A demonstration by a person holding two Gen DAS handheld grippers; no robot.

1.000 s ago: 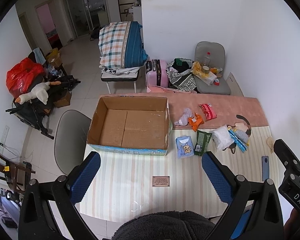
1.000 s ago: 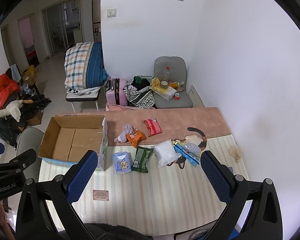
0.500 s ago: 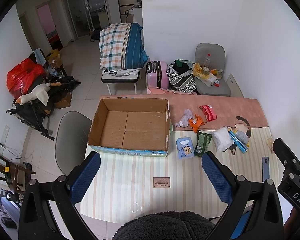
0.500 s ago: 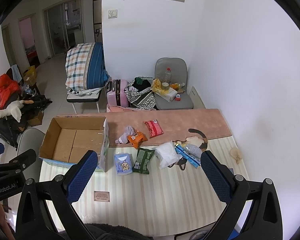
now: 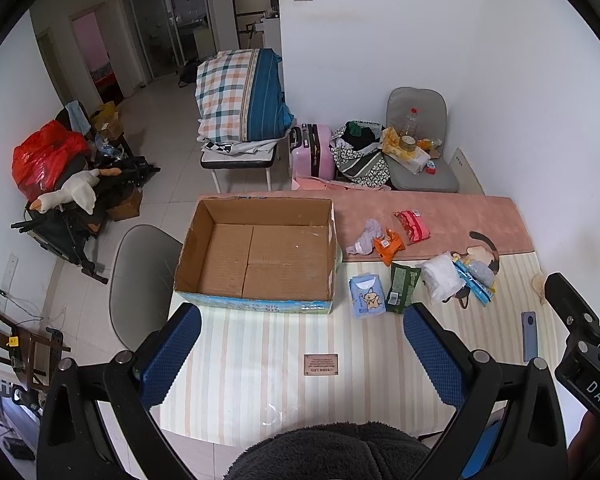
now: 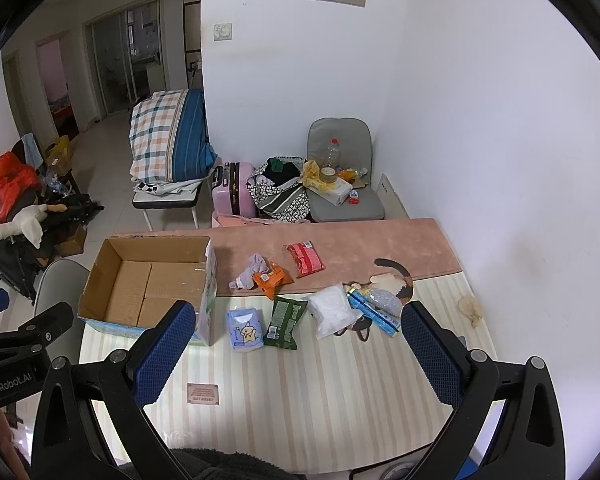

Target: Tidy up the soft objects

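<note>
An empty cardboard box (image 5: pixel 260 256) (image 6: pixel 148 284) stands on the striped table (image 5: pixel 260 360), left of several soft packs. These are a blue tissue pack (image 5: pixel 366 296) (image 6: pixel 244 328), a green pack (image 5: pixel 402 288) (image 6: pixel 285 322), a white bag (image 5: pixel 440 276) (image 6: pixel 332 310), an orange pack (image 5: pixel 388 244) (image 6: pixel 272 278), a red pack (image 5: pixel 412 226) (image 6: pixel 305 259) and a grey cloth (image 5: pixel 366 236) (image 6: pixel 252 270). My left gripper (image 5: pixel 300 356) and right gripper (image 6: pixel 296 356) are both open and empty, high above the table's near side.
A pink mat (image 5: pixel 440 216) covers the table's far strip. A phone (image 5: pixel 529 336) lies at the right edge. A small label card (image 5: pixel 321 364) lies near the front. A grey chair (image 5: pixel 140 280) stands left of the table. A wall runs along the right.
Both views have shifted slightly; the table and objects sit a little lower in frame. No object has moved, and both grippers stay open.
</note>
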